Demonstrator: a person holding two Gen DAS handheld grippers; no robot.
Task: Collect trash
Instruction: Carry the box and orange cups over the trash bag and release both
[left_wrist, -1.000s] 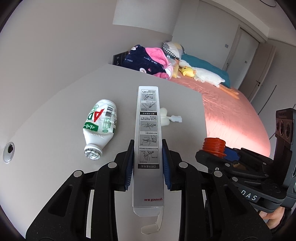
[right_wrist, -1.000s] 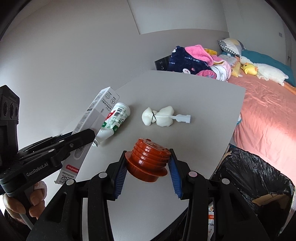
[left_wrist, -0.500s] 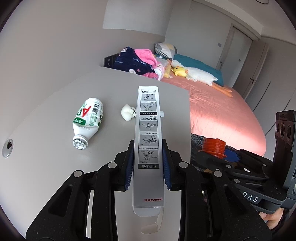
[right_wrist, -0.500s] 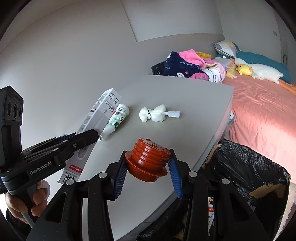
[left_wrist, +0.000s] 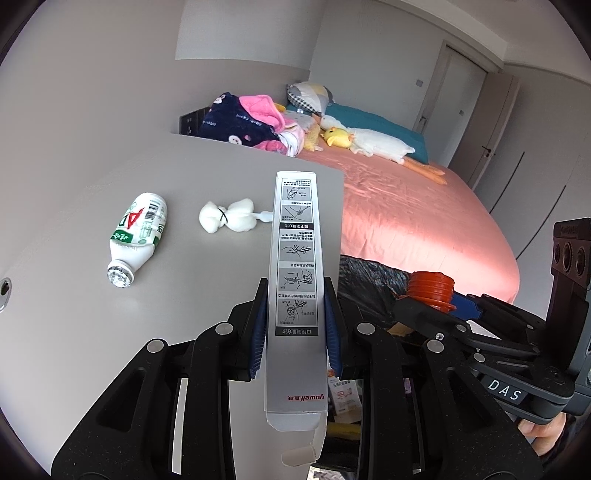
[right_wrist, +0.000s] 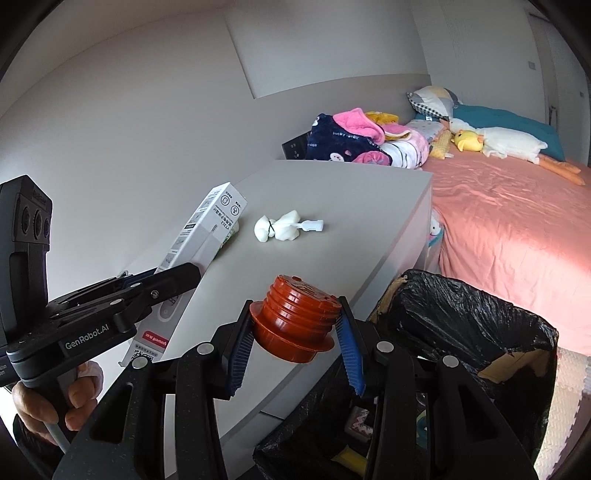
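Observation:
My left gripper is shut on a long silver-white carton, held lengthwise over the grey table's right edge; the carton also shows at the left of the right wrist view. My right gripper is shut on a red-brown ribbed plastic lid, at the table's near corner beside a bin lined with a black bag. On the table lie a crushed white-and-green bottle and a white wad tied to a small plastic piece.
The bin stands on the floor between the table and a bed with a pink sheet; it holds some packaging. Clothes, pillows and plush toys pile at the bed's head. A hand grips the left tool's handle.
Both grippers have drifted right, off the table toward the bin, each keeping its hold. The bottle and the wad have slid left in the left wrist view; more of the bin shows.

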